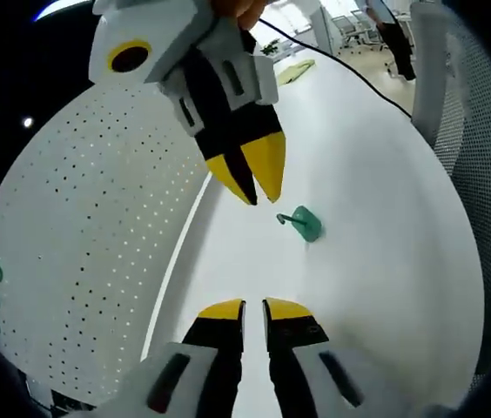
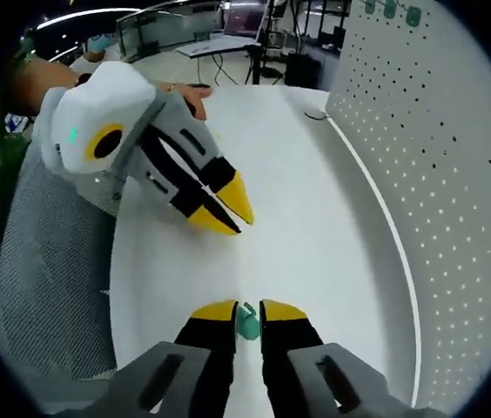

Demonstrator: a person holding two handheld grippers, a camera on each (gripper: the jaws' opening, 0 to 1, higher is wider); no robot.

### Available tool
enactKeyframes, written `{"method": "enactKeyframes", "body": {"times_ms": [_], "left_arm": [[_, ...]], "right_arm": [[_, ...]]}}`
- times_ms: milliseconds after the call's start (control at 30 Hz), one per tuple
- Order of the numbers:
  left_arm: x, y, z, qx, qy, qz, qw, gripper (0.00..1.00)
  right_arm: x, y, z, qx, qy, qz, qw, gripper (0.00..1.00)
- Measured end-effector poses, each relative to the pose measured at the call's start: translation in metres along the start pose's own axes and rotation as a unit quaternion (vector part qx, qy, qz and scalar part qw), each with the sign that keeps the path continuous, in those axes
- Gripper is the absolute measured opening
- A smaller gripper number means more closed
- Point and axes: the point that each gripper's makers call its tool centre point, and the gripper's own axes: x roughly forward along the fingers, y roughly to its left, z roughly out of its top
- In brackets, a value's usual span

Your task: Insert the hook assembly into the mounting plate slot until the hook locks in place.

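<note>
Right tool [image 2: 247,312] hovers with nearly closed tips straddling the green hook [image 2: 247,324] lying mid-counter [image 2: 315,226], seemingly lining up a grasp, while the left tool [image 1: 254,306], tips pressed together, waits beside the pegboard [image 1: 89,226].

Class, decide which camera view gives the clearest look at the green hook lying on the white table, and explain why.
The left gripper view: the green hook lies unobstructed on the table. In the right gripper view, the right gripper partly hides it.
</note>
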Motion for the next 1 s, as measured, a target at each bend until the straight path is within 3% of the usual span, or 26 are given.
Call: {"method": "enactKeyframes", "body": {"times_ms": [633, 1000], "left_arm": [[-0.001, 0.001, 0.000, -0.013, -0.004, 0.000, 0.9999, 0.09], [-0.002, 0.001, 0.001, -0.016, -0.006, -0.001, 0.9999, 0.09]], "right_arm": [[0.030, -0.002, -0.013, -0.054, 0.050, 0.045, 0.9963, 0.08], [0.029, 0.001, -0.018, -0.055, 0.063, 0.052, 0.9952, 0.03]]}}
